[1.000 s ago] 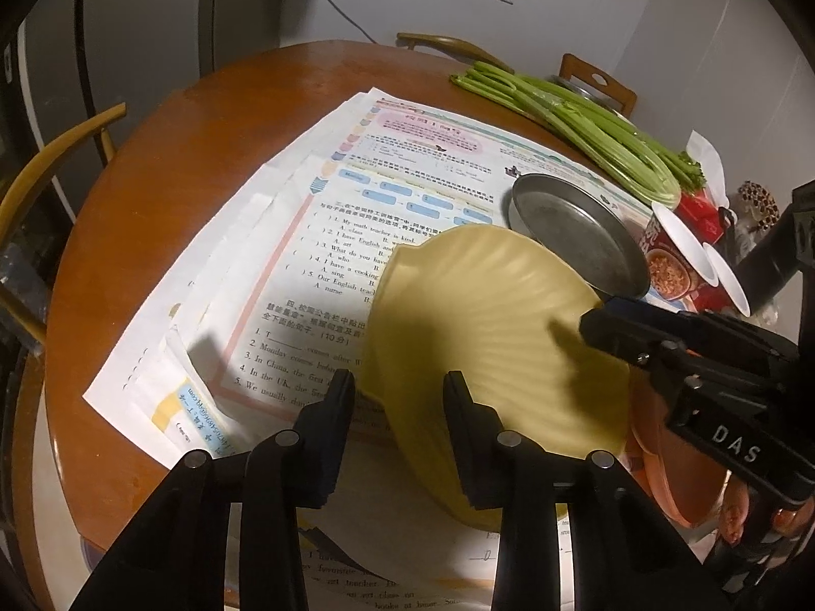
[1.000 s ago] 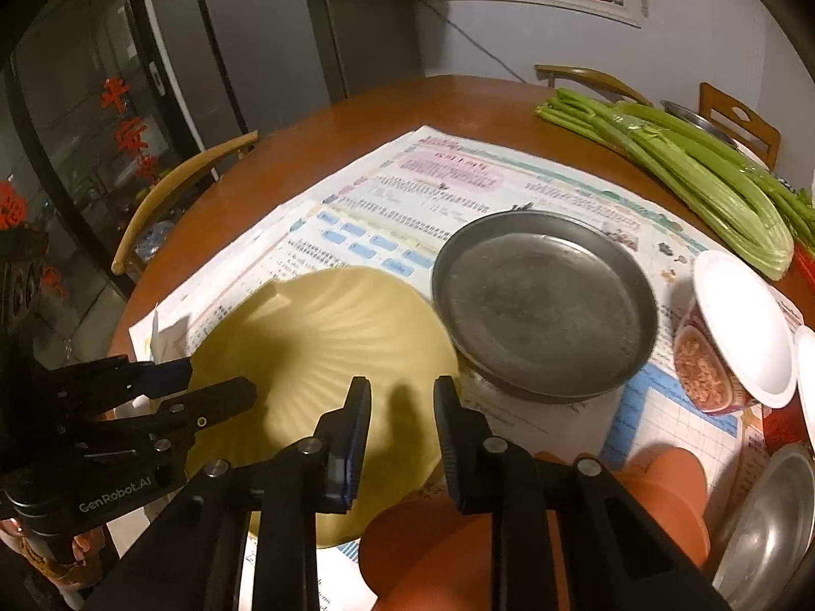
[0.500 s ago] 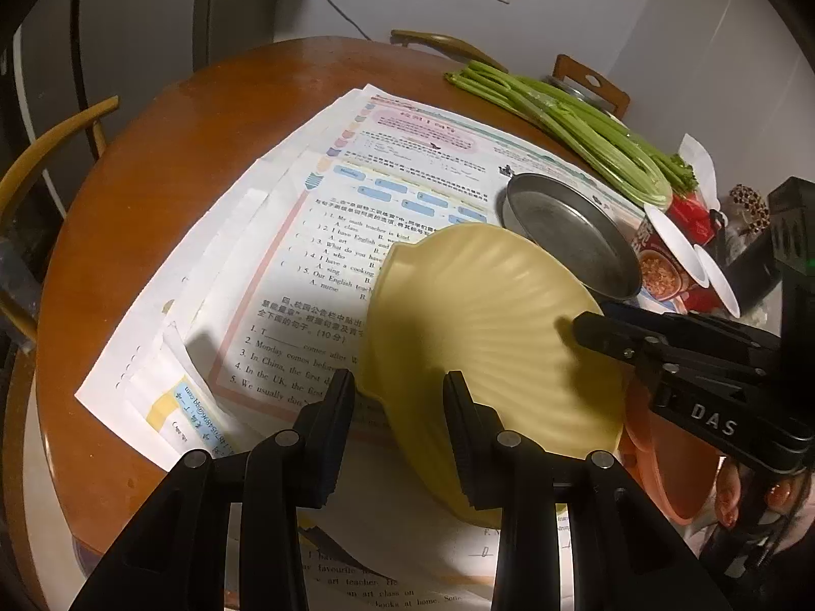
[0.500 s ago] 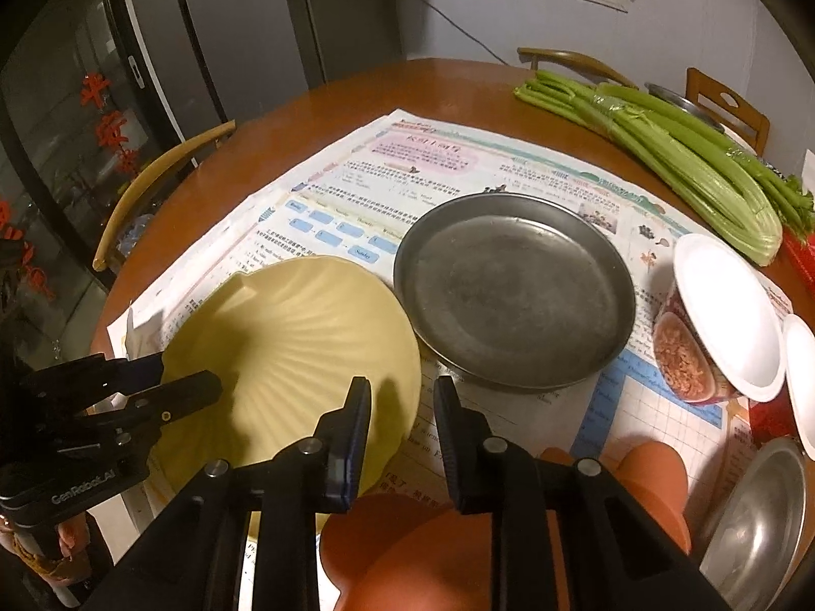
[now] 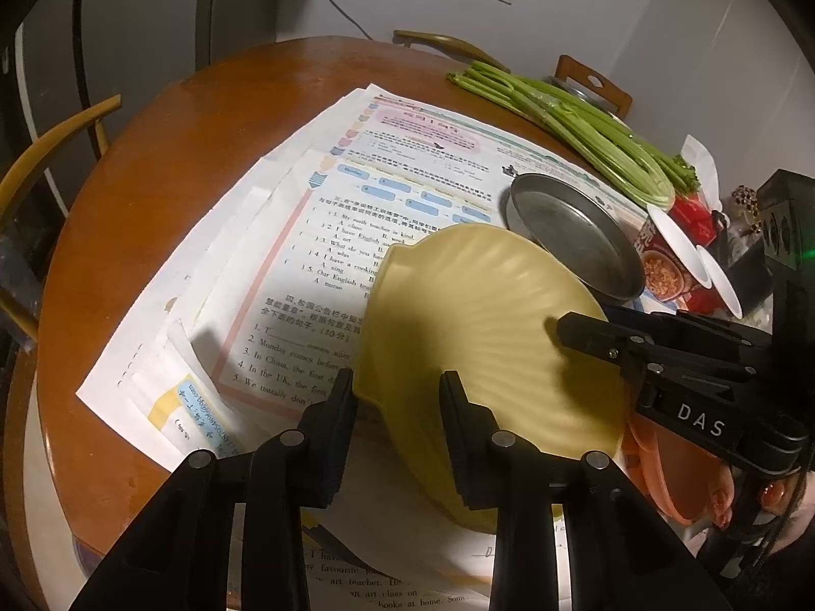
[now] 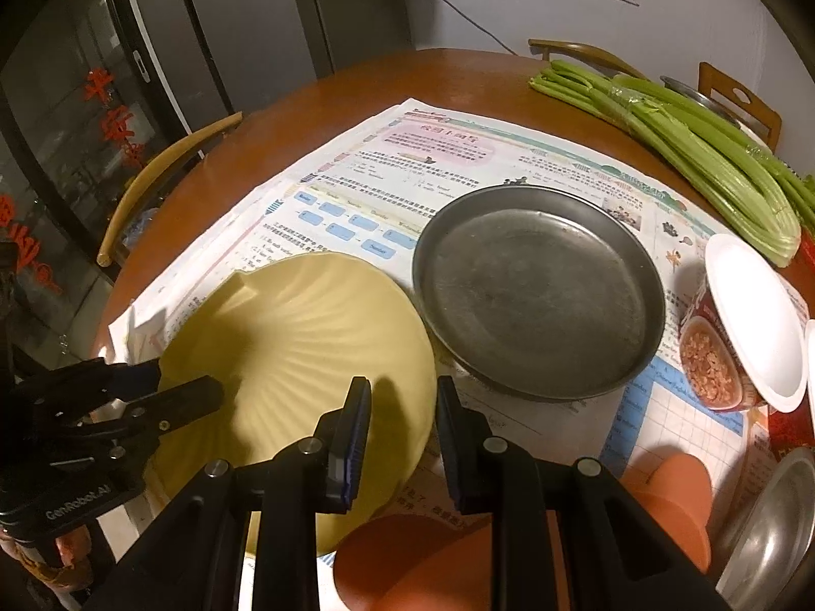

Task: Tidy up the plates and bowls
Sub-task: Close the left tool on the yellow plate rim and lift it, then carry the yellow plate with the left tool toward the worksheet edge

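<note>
One yellow shell-ribbed plate (image 6: 305,356) is gripped at its rim by both grippers, tilted over printed worksheets (image 5: 285,265) beside one metal pan (image 6: 540,290). Left gripper (image 5: 395,382), marked "GenRobot.AI", has just been closing; right gripper (image 6: 402,397), marked "DAS", is clamped narrow.

Shell plate (image 6: 300,336) lies left of metal plate (image 6: 540,290), touching.

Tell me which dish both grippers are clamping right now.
The yellow shell-shaped plate: left gripper and right gripper pinch opposite rims. The grey metal plate lies untouched on the papers.
</note>
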